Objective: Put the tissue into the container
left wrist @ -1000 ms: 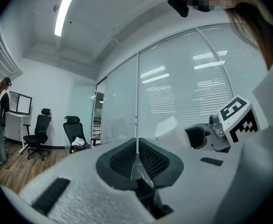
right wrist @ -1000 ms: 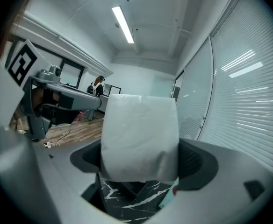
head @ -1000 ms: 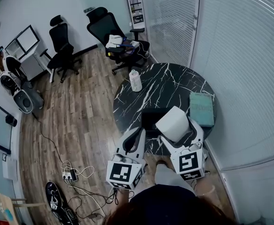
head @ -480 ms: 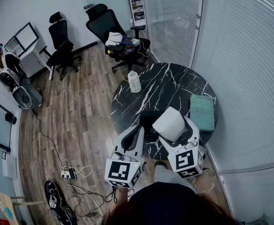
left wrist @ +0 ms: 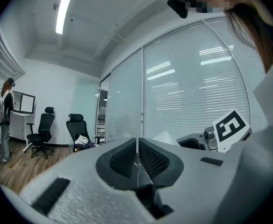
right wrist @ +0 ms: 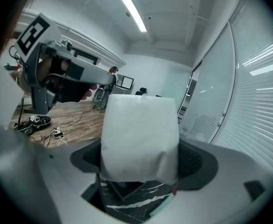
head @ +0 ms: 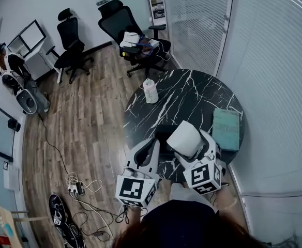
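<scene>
A white tissue pack (head: pixel 186 138) is clamped in my right gripper (head: pixel 192 139), held above the near edge of the round black marble table (head: pixel 192 94). In the right gripper view the tissue pack (right wrist: pixel 140 139) fills the gap of the right gripper (right wrist: pixel 140 160), and its lower edge hangs over the marble. A dark rectangular container (head: pixel 164 132) sits on the table just left of the pack, partly hidden by both grippers. My left gripper (head: pixel 152 145) is shut and empty beside it. In its own view the left gripper (left wrist: pixel 137 146) has its pads almost touching.
A teal flat box (head: pixel 226 128) lies on the table's right side. A paper roll (head: pixel 150 90) stands at its far left edge. Office chairs (head: pixel 133 32) stand beyond, cables (head: pixel 81 190) lie on the wooden floor, and blinds (head: pixel 275 61) cover the glass walls to the right.
The right gripper with the tissue pack has drifted a little left and nearer the table's front edge. The left gripper has barely moved.
</scene>
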A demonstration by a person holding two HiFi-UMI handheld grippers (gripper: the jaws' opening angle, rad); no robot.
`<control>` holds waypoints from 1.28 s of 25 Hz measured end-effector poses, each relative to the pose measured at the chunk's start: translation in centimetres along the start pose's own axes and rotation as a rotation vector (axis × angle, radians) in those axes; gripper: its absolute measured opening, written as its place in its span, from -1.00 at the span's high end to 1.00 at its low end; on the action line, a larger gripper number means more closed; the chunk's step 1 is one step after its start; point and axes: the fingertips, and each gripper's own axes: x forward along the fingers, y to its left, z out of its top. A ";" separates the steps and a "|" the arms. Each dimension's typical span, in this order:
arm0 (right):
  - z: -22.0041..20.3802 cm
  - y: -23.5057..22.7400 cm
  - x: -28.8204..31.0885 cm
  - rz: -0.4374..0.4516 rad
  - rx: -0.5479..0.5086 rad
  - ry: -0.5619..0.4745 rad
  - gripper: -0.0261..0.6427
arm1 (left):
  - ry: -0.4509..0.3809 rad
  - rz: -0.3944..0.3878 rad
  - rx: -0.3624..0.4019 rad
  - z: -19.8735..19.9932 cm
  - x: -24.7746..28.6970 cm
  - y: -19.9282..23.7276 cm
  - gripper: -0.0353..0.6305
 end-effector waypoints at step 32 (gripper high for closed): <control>-6.0 2.8 8.4 0.266 -0.171 0.133 -0.38 | 0.052 0.063 -0.022 -1.7 4.4 2.9 0.78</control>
